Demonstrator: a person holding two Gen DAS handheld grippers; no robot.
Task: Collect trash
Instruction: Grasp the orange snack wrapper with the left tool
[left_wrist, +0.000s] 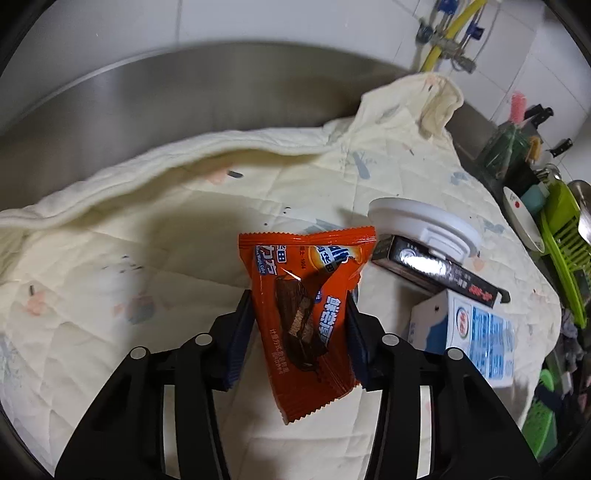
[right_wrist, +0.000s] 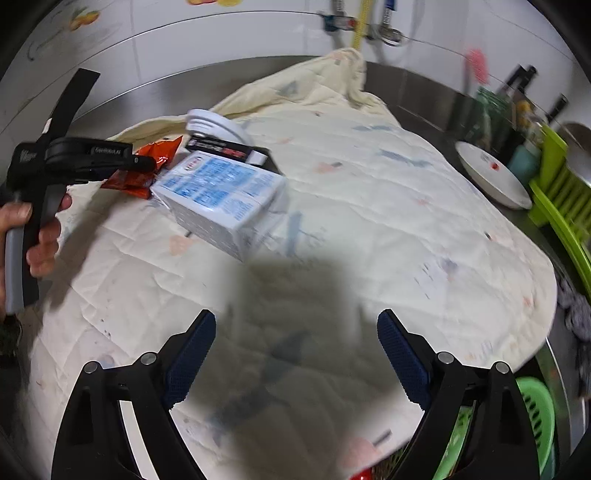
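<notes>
Orange snack wrapper (left_wrist: 303, 317): pinched between the blue pads of the left gripper (left_wrist: 299, 314), held just above the quilted cloth (left_wrist: 147, 240), beside the milk carton (left_wrist: 476, 339), black box (left_wrist: 436, 273) and white lid (left_wrist: 424, 221). Right gripper (right_wrist: 295, 354): spread wide, nothing held, over bare cloth. Risk noted: the slick, crumpled film is caught by its edges only and may be lost by slipping if swung quickly.
</notes>
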